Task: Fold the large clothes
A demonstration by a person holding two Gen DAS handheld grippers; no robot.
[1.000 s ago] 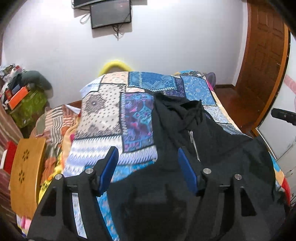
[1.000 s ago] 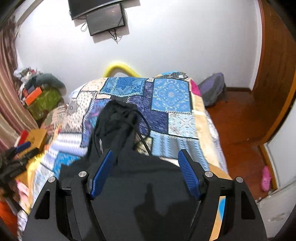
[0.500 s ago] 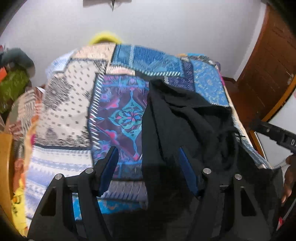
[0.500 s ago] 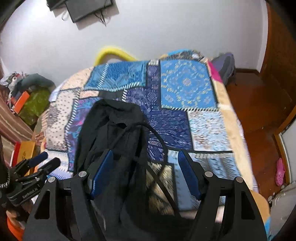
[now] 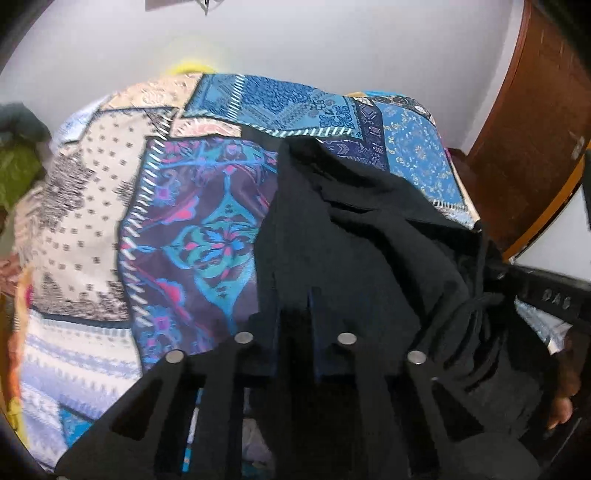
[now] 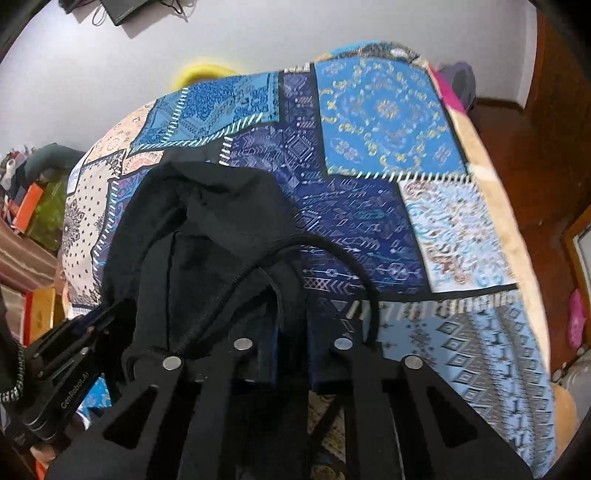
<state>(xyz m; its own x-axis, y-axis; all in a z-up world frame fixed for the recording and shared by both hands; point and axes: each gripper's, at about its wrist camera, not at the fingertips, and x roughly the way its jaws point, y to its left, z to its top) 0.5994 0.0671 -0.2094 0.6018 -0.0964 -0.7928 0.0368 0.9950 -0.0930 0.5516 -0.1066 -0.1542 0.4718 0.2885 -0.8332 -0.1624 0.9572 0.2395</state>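
Two black hand-held grippers are both clenched on one garment, a large black hooded sweatshirt [image 5: 354, 240] lying on the bed. From the left wrist view, the left gripper [image 5: 291, 314] has its blue-padded fingers drawn close together with a fold of the dark cloth pinched between them, near the garment's left edge. From the right wrist view, the right gripper [image 6: 291, 325] is likewise closed on the fabric, its fingers gripping beside the zipper line where the black drawcord [image 6: 347, 258] loops out to the right over the bedspread.

The sweatshirt sits toward the near side of the bed, its rounded hood end [image 6: 207, 184] pointing to the far wall, the body bunched and rumpled between the two tools. It rests on a patchwork bedspread of blue, purple and cream printed panels [image 5: 207, 229] that covers the whole mattress. In the right wrist view the left gripper's body shows at the lower left, touching the sweatshirt's near left side; in the left wrist view the right gripper's body shows at the right edge, with the person's fingers [image 5: 561, 410] beneath it.

Beyond the bed stands a plain white wall [image 6: 258, 33] with a dark screen [image 6: 125, 11] mounted high on the left. A reddish-brown wooden door [image 5: 528, 129] stands at the right, and cluttered green and orange items [image 6: 44, 206] lie at the far left.
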